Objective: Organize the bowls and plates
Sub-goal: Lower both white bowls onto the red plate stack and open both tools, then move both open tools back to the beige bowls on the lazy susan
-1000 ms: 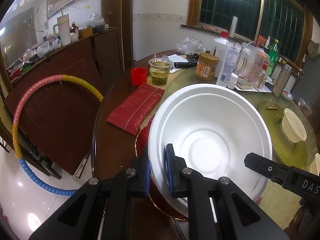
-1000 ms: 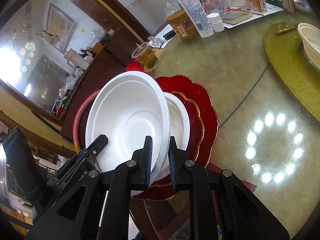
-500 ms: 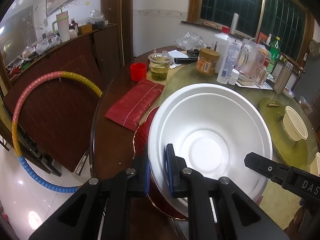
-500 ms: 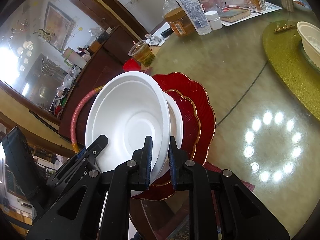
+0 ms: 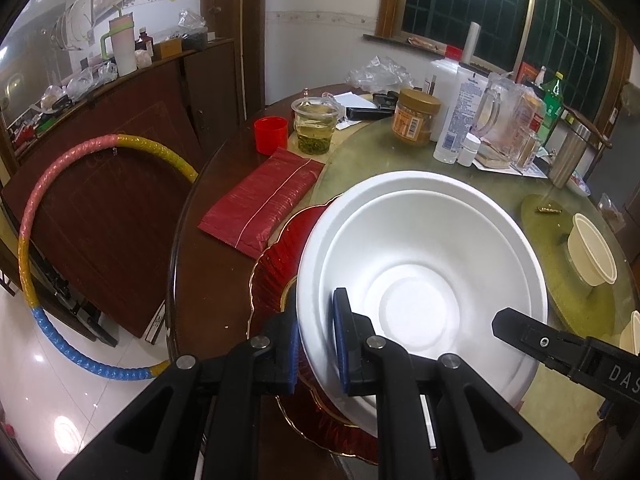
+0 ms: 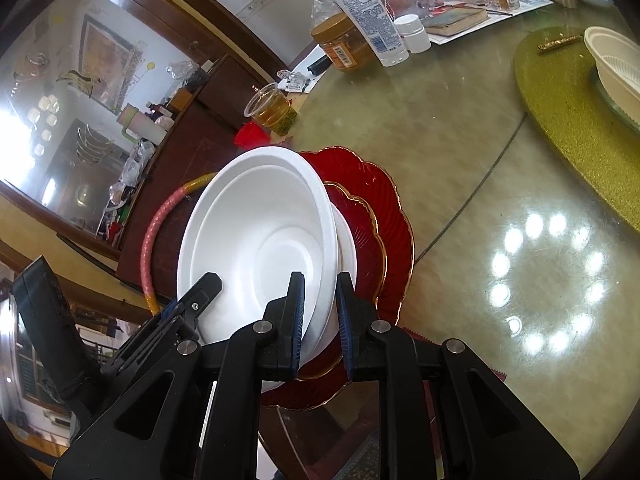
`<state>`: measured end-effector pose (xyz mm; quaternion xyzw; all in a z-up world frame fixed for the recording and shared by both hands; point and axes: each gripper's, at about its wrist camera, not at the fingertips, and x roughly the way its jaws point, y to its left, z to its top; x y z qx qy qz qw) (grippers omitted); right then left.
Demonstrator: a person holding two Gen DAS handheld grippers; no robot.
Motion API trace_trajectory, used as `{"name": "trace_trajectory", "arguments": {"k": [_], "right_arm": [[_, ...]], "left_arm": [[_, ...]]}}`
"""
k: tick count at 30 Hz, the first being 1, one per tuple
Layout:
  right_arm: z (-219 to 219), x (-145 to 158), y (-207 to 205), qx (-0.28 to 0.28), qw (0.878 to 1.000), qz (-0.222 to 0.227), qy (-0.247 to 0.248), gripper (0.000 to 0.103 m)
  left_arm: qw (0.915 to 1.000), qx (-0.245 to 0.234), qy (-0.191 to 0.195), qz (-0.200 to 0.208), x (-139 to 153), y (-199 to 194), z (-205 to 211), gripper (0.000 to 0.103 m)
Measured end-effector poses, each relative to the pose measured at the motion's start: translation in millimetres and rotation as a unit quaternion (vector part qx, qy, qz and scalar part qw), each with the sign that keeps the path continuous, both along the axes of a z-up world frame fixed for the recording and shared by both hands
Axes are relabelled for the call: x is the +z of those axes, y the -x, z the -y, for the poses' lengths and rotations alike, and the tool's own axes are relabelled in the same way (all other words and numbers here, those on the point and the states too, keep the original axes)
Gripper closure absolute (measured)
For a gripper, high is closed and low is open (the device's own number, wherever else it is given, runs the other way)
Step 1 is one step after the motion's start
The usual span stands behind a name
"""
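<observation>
A white foam bowl point(image 5: 420, 264) point(image 6: 256, 240) hangs tilted just above a stack at the table's near edge. My left gripper point(image 5: 316, 332) is shut on its left rim, and its black tip point(image 6: 200, 292) shows in the right wrist view. My right gripper point(image 6: 320, 308) is shut on the opposite rim, and one finger of it point(image 5: 520, 332) shows in the left wrist view. Under the held bowl lies a second white bowl point(image 6: 349, 248), nested in a small red gold-edged plate point(image 6: 370, 240) on a larger red plate point(image 6: 394, 208) point(image 5: 280, 256).
A cream bowl point(image 5: 592, 256) point(image 6: 616, 68) sits on a gold mat point(image 6: 568, 120) to the right. A red packet point(image 5: 260, 200), a red cup point(image 5: 271, 134), a tea cup point(image 5: 314, 128), a jar point(image 5: 414, 118) and bottles crowd the far side. A hula hoop point(image 5: 28, 248) leans left of the table.
The held bowl now covers more of the lower white bowl than a second ago. Both grippers keep their grip on its rim.
</observation>
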<state>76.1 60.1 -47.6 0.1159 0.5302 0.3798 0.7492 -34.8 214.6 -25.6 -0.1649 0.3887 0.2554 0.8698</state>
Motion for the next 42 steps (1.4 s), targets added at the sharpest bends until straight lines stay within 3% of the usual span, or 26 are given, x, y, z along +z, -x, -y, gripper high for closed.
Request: {"name": "trace_trajectory", "arguments": {"k": [3, 4, 5, 7, 9, 14, 18, 22, 25, 31, 35, 40, 42], "right_arm": [[1.8, 2.3, 0.0, -0.002, 1.0, 0.0, -0.006, 0.086], [2.6, 3.9, 0.4, -0.005, 1.0, 0.003, -0.007, 0.086], [3.3, 4.9, 0.7, -0.007, 1.0, 0.004, -0.008, 0.086], [5.8, 7.8, 1.0, -0.012, 1.0, 0.008, -0.011, 0.08], [9.8, 11.4, 0.9, -0.019, 1.0, 0.013, -0.02, 0.056], [18.6, 19.2, 0.0, -0.031, 0.998, 0.014, -0.051, 0.055], [32.4, 30.7, 0.4, -0.049, 0.995, 0.024, -0.081, 0.054], [55.3, 45.9, 0.6, -0.072, 0.992, 0.043, -0.097, 0.049], [83.4, 53.6, -1.2, -0.105, 0.988, 0.053, -0.104, 0.042], [156.2, 54.0, -12.5, -0.188, 0.976, 0.048, -0.095, 0.042], [205.4, 42.1, -21.6, -0.252, 0.963, 0.018, -0.095, 0.031], [247.4, 27.5, -34.3, -0.292, 0.951, -0.022, -0.1, 0.03], [259.4, 22.1, -41.8, -0.301, 0.947, -0.035, -0.106, 0.023]], "left_arm": [[0.9998, 0.006, 0.006, 0.016, 4.5, 3.9, -1.9, 0.088], [0.9998, 0.009, 0.008, 0.019, 5.8, 4.5, -2.4, 0.081], [0.9996, 0.013, 0.01, 0.024, 7.6, 5.9, -3.3, 0.073], [0.9987, 0.023, 0.013, 0.043, 12.7, 9.6, -5.3, 0.039], [0.9965, 0.041, 0.005, 0.072, 19.1, 16.0, -6.6, 0.025], [0.9944, 0.058, -0.001, 0.088, 27.4, 18.7, -12.1, 0.024], [0.9891, 0.066, -0.018, 0.131, 44.5, 27.1, -3.1, 0.024], [0.9854, 0.033, -0.033, 0.163, 61.8, 24.1, 20.7, 0.019], [0.985, -0.029, -0.037, 0.166, 70.3, 7.6, 53.6, 0.016], [0.9803, -0.158, -0.009, 0.118, 60.0, -41.3, 119.4, 0.015], [0.9748, -0.215, 0.003, 0.061, 41.5, -73.1, 158.3, 0.015], [0.97, -0.241, 0.026, 0.015, 25.5, -106.9, 183.4, 0.015], [0.9715, -0.235, 0.029, 0.01, 20.9, -120.3, 189.9, 0.015]]}}
